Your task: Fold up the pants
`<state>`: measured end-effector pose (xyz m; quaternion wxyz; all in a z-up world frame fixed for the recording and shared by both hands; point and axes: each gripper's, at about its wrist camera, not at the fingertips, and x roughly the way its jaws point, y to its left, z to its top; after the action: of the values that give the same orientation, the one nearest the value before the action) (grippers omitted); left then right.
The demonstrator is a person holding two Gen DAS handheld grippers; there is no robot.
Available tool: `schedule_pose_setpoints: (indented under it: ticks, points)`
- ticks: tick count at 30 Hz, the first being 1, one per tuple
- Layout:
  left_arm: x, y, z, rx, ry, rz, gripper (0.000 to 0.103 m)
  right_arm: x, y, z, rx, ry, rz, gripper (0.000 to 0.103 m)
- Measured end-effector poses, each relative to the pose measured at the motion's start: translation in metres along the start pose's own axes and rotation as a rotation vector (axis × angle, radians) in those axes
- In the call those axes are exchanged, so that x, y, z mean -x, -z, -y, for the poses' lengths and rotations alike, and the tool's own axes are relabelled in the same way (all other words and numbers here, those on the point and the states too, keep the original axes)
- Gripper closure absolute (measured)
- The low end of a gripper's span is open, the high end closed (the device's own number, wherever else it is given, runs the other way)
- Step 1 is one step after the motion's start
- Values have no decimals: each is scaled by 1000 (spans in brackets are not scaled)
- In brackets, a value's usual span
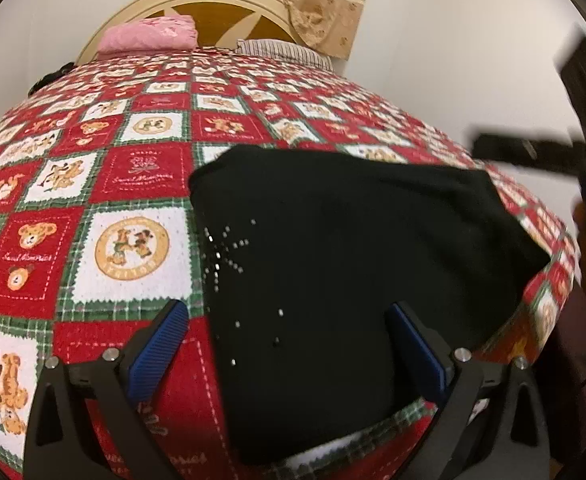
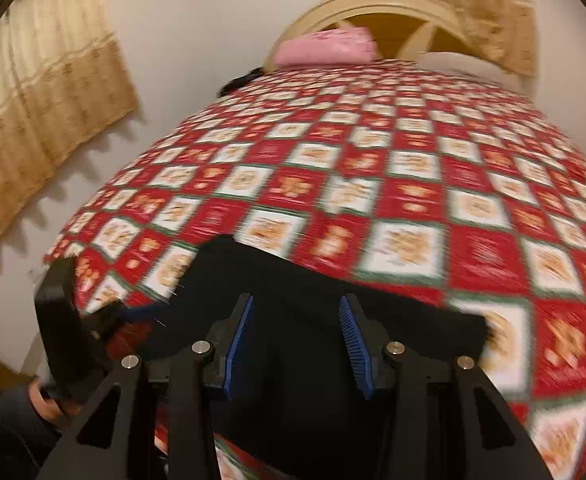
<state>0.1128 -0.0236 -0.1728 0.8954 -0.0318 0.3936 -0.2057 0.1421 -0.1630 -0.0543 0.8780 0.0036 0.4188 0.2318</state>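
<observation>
The bed [image 1: 141,184], under its red and white checked cover, fills both views, with much free cover toward the upper frame. The black pants [image 1: 353,264] lie folded at the bed's near edge, lower centre, small silver studs on their left part. My left gripper [image 1: 289,344] stands wide above them. My right gripper [image 2: 297,340] is parted too, holding nothing.

Bed [image 1: 133,184] in red bear-print quilt, black pants [image 1: 353,260], pink pillow [image 1: 149,36]
</observation>
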Motion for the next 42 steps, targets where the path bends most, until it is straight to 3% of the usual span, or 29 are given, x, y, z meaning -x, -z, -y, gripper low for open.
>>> schedule_pose_setpoints:
  ticks: [9,12,14,17,22,23,28,32,34,42]
  points:
    - [1,9,3,-61,4,-2,0,-96,-47,-29,11,-140,-135,57]
    - [3,12,4,-77,8,2,0,-132,-58,-25,-56,-219,-257,57]
    - [5,14,4,-73,20,6,0,-146,-62,-22,-77,-236,-307,57]
    - [7,17,3,-76,34,14,0,-161,-62,-20,-137,-370,-413,57]
    - [11,22,5,-84,47,34,0,-172,-54,-26,-112,-377,-524,58]
    - [11,23,5,-86,49,37,0,-173,-54,-26,-117,-378,-528,59]
    - [13,25,4,-84,61,42,0,-156,-63,-36,-96,-377,-447,91]
    - [14,26,3,-89,55,45,0,-146,-73,-43,-39,-300,-363,96]
    - [13,24,4,-89,54,45,0,-156,-74,-36,-56,-246,-367,96]
    - [11,23,5,-89,54,47,0,-182,-57,-28,-52,-174,-372,96]
